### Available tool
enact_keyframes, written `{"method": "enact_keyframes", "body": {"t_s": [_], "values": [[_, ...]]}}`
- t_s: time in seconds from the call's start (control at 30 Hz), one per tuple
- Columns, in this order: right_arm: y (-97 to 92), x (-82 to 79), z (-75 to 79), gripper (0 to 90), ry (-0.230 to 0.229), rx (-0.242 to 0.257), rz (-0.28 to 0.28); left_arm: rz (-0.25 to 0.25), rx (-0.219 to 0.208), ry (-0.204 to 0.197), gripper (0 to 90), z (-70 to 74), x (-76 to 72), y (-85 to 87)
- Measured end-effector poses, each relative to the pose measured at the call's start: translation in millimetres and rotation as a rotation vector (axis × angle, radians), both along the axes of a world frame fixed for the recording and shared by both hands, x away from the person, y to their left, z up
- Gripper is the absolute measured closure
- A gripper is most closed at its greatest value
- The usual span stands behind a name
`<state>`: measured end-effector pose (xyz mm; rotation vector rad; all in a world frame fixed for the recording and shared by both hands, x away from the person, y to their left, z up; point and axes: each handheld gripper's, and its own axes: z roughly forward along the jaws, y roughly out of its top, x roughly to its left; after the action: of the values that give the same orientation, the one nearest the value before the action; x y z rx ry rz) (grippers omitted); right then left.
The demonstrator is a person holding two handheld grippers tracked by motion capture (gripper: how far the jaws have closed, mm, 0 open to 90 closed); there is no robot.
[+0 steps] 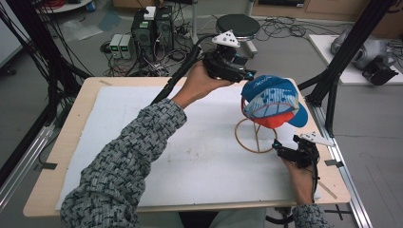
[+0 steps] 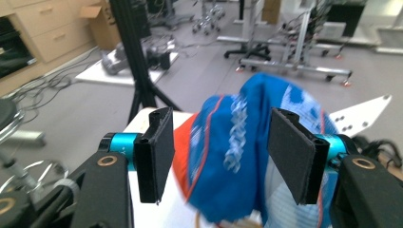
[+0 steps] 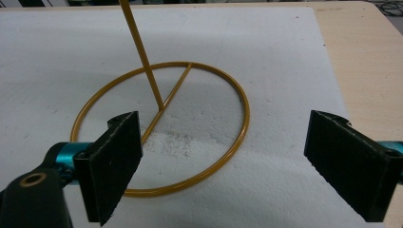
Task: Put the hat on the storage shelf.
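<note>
I hold the left gripper [image 2: 221, 156] open just before the blue cap [image 2: 247, 156]; my right gripper [image 3: 223, 166] gapes over the wire stand's ring [image 3: 237, 95].

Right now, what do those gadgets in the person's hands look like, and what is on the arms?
Each claw, left and right, is black, with flat black pads on turquoise mounts, a white three-cornered plate on top and a black cable. The sleeves are speckled grey knit.

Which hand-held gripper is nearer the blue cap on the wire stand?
Left. The left hand-held gripper is raised right beside the cap, its open jaws framing it. The right hand-held gripper is low on the table, open, by the stand's ring base.
</note>
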<state>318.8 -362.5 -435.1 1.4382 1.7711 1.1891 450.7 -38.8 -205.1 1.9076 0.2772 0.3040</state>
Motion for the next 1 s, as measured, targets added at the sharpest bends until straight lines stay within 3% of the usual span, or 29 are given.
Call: {"method": "enact_keyframes", "body": {"t_s": [0.2,0.5,0.53,0.57,0.6,0.63,0.7,1.0], "values": [[1.0,-0.4,0.2,11.5,0.004,0.001,0.002,0.049,0.041,-0.013,41.5,6.5,-0.4,21.8],[-0.3,-0.9,0.4,11.5,0.006,0.002,-0.002,0.100,0.066,-0.047,41.2,14.9,-6.8,54.0],[-0.2,-1.0,0.4,11.5,0.006,0.003,-0.002,0.117,0.028,-0.061,41.3,13.3,-9.1,62.2],[-0.3,-0.7,0.3,11.5,0.002,-0.001,0.000,0.121,0.017,-0.057,41.7,12.7,-9.2,65.2],[-0.1,-0.7,0.4,11.5,0.003,-0.001,0.000,0.123,0.026,-0.035,41.7,12.4,-8.6,70.0],[0.0,-0.6,0.4,11.5,0.004,-0.003,0.001,0.140,0.046,-0.041,40.9,11.3,-9.6,75.9],[0.5,-0.8,0.6,11.5,0.004,-0.001,0.000,0.156,0.022,-0.061,40.7,7.1,-12.6,86.4],[1.8,-0.6,0.8,11.5,0.002,-0.002,0.000,0.253,0.024,-0.064,39.1,-17.4,-31.6,146.0]]}}
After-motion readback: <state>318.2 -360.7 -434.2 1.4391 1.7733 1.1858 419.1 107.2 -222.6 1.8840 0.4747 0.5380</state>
